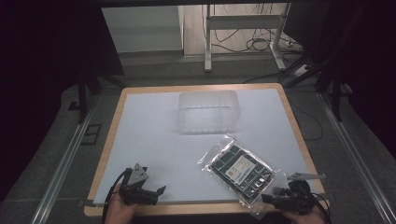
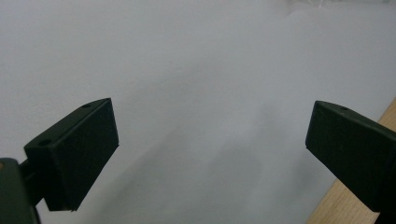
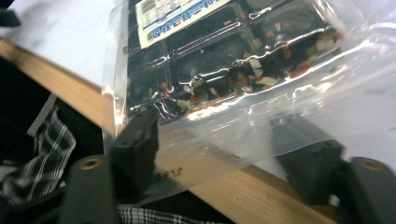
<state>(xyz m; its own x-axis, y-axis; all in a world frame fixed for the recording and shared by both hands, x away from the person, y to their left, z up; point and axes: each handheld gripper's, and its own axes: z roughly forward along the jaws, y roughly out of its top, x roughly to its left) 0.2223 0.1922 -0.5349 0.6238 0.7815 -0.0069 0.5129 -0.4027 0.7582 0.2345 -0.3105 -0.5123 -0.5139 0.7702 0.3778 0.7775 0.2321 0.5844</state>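
Sealed food pack [image 1: 241, 171] lay on bench [image 1: 154, 135] near front-right edge, corner overhanging, w/ right gripper [image 1: 268, 198] jaws apart around that edge, likely for pickup. Left gripper [image 1: 156, 192] spread, empty. Clear tub [image 1: 208, 112] farther back.

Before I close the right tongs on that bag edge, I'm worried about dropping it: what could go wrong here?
The right tongs straddle only thin clear film at the edge of the plastic bag, so it may slip or tear. The bag overhangs the table's front edge, so a missed grip could let it slide off. The dark tray inside looks heavy for a corner hold and may swing.
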